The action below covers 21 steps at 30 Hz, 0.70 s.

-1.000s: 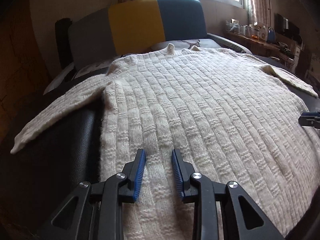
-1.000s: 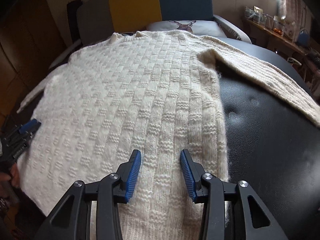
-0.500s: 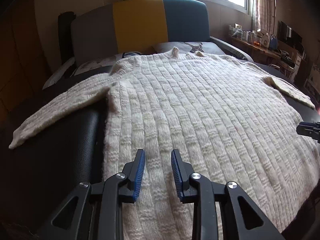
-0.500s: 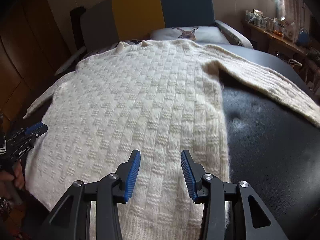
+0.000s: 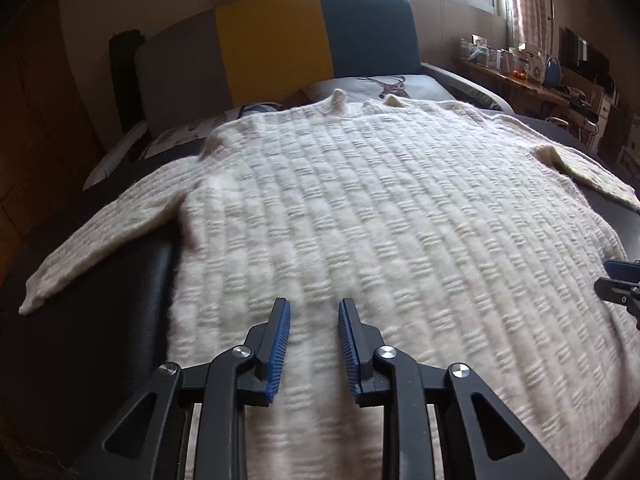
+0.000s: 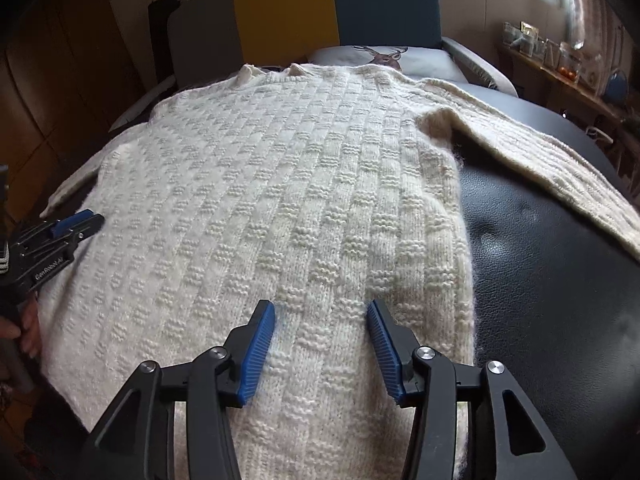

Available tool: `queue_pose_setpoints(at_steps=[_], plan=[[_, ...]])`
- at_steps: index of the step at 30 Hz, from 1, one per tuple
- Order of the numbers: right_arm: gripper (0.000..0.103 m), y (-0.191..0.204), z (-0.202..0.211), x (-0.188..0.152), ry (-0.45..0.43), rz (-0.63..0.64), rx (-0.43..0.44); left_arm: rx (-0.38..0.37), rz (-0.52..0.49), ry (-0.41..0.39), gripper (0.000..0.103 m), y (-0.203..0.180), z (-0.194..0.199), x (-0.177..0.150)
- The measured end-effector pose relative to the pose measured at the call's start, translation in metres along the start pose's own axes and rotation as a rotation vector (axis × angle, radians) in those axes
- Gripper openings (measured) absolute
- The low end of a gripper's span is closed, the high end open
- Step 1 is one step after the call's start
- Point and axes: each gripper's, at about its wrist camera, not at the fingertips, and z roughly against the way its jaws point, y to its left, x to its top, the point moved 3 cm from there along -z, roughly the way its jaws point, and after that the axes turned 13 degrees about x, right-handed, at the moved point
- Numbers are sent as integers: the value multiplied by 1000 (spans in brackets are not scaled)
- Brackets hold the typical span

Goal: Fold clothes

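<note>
We see the cream sweater [image 5: 380, 216] spread flat on the black padded surface [image 6: 560, 280], collar pointing away toward the headboard [image 5: 280, 44]. Our left gripper [image 5: 314, 312] and right gripper [image 6: 322, 314] hover parted, empty, above its hem.

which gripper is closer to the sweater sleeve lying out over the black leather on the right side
Right. The right gripper hovers over the hem beside that sleeve; the left gripper is across the sweater, near its opposite edge.

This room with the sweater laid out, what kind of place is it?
Most likely a bedroom in a home. The cream knitted sweater lies spread on a bed with a grey, yellow and teal headboard, a deer-print pillow sits behind it, and a cluttered shelf runs under a curtained window.
</note>
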Motion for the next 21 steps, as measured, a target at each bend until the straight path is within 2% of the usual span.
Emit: queue_pose_setpoints(at_steps=[3,6,9,11,13,21], plan=[[51,-2,4,-1,-13,-18,21,3,-31,-13,26,-23,6,10],[51,-24,25,2,-87,-145,80,16,-61,-25,26,-38,7,13],[54,-64,54,6,-187,-284,64,32,-91,-36,26,-51,5,14],[64,-102,77,8,-244,-371,19,43,-111,-43,26,-59,4,15],[67,-142,99,9,-276,-452,-39,53,-131,-50,26,-68,3,16],[67,-308,180,5,-403,-698,-338,75,-180,-69,26,-91,1,19]])
